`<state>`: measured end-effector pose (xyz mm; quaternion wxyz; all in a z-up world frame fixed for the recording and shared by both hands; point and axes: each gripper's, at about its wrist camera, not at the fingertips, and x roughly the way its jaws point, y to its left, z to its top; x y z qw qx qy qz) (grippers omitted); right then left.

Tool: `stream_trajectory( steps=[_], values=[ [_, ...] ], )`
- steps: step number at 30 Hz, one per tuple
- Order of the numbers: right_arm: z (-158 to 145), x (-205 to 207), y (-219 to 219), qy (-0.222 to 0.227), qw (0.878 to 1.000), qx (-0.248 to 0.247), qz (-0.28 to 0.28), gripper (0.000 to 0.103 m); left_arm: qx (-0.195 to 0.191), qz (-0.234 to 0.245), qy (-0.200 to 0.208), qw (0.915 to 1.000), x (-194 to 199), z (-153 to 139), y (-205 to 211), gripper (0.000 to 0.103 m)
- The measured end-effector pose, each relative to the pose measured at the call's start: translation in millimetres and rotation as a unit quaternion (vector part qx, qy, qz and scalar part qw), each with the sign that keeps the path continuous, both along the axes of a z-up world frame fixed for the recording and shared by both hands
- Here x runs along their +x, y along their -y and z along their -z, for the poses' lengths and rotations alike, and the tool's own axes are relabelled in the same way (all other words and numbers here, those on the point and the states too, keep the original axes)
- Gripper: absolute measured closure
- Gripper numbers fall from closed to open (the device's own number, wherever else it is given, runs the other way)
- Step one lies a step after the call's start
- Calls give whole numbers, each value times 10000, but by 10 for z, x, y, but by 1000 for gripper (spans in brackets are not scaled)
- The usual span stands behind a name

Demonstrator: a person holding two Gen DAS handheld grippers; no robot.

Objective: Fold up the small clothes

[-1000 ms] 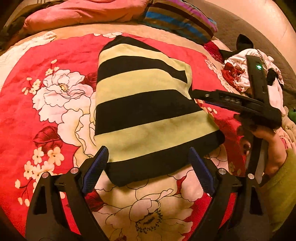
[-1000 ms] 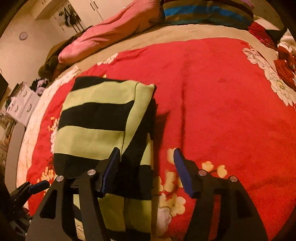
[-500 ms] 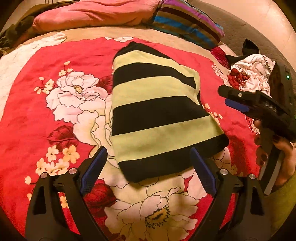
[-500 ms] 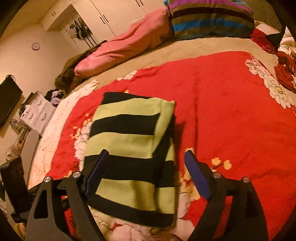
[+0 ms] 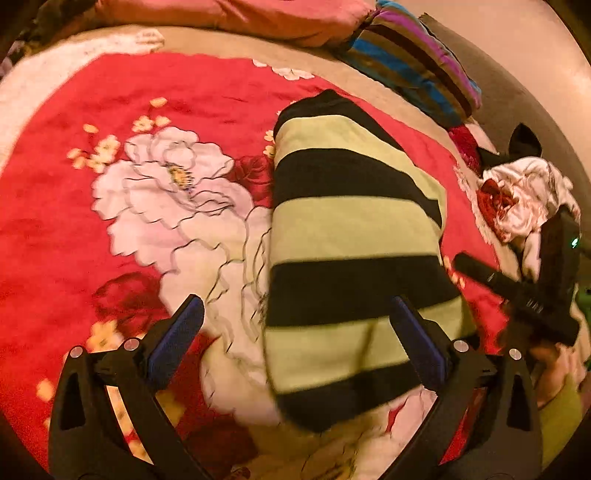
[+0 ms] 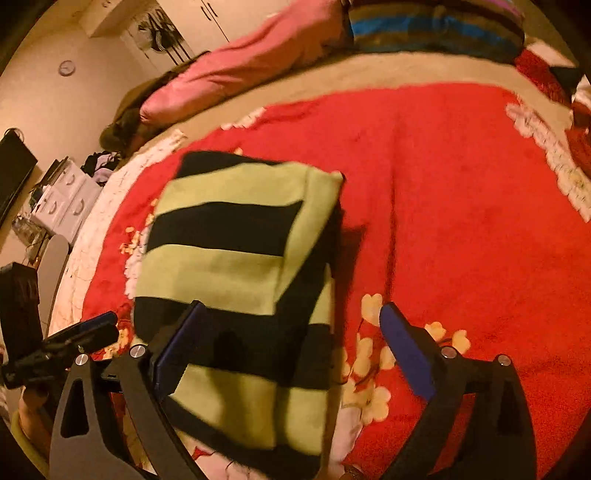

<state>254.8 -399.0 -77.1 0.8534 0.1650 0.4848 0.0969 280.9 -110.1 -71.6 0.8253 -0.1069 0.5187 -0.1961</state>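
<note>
Item 1, left gripper: my own tool, blue pads wide apart and opening further, pinching nothing. The near left edge of the garment lies between the pads from this view, untouched. In the right wrist view this gripper sits low at the left, a hand beneath it.

Item 2, striped garment: black and pale-green bands, already folded into a long rectangle, lying flat on the red floral blanket near the middle of the bed, its short end toward the near edge. In the right wrist view a doubled flap runs along its right side.

Item 3, right gripper: pads also spread and opening, holding nothing; its left pad hangs over the near end of the garment, its right pad over bare blanket.

Item 4, loose clothes pile: white and red, at the right edge of the bed, well apart from the garment.

Item 5, pillows: pink pillow and striped pillow at the far edge.

Handling note: I judge the next step a final fold, near end over far. I would take both near corners level, pinch through all layers so the flap stays tucked, lift together and lay edges flush.
</note>
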Motion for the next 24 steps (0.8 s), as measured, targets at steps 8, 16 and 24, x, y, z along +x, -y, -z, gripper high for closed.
stream_trajectory(
  steps=[8, 16, 24],
  values=[
    [302, 229, -3, -257, 9982, 492, -228, 21, -164, 218, -243, 9993, 277, 229, 213, 8],
    [256, 297, -118, -182, 9979, 388, -494, 40, -489, 502, -195, 9973, 294, 238, 346, 44],
    [39, 167, -242, 60, 9980, 208, -595, 47, -518, 615, -3, 9968, 172, -21, 346, 58]
  ],
)
